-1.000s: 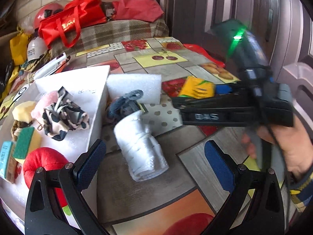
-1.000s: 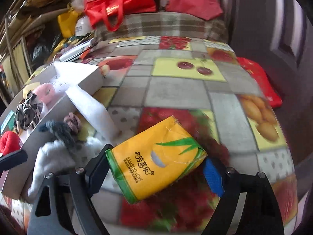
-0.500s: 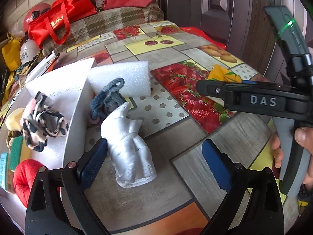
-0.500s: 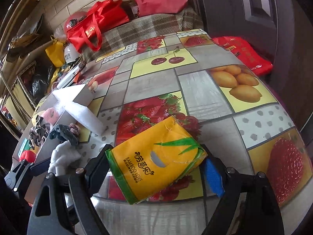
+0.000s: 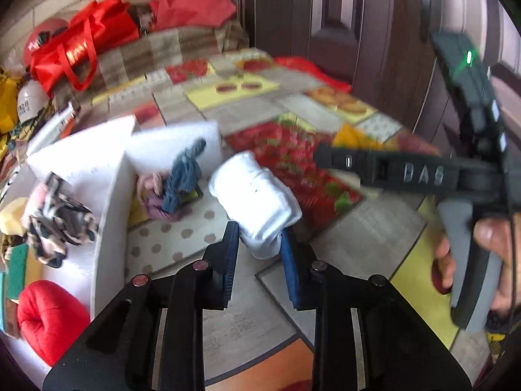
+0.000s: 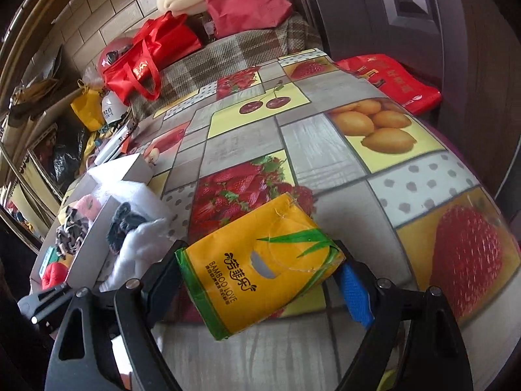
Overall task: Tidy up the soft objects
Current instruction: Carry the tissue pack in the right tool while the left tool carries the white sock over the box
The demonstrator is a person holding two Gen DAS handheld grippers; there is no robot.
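Right gripper [image 6: 260, 280] is clamped on a yellow "BAMBOO LOVE" tissue pack [image 6: 260, 270], held tilted above the fruit-print tablecloth [image 6: 325, 150]. To the left: white rolled cloth [image 6: 140, 244], dark scrunchie [image 6: 125, 220], white box [image 6: 94, 238]. Red bag [image 6: 153, 55] at far end.

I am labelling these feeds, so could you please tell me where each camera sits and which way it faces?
Left wrist: on the left gripper, looking along its fingers, shut on the white cloth roll; the right gripper and the person's right hand show.
Right wrist: on the right gripper, facing across the table, shut on the yellow tissue pack.
Shared: roll, white box, red bag.
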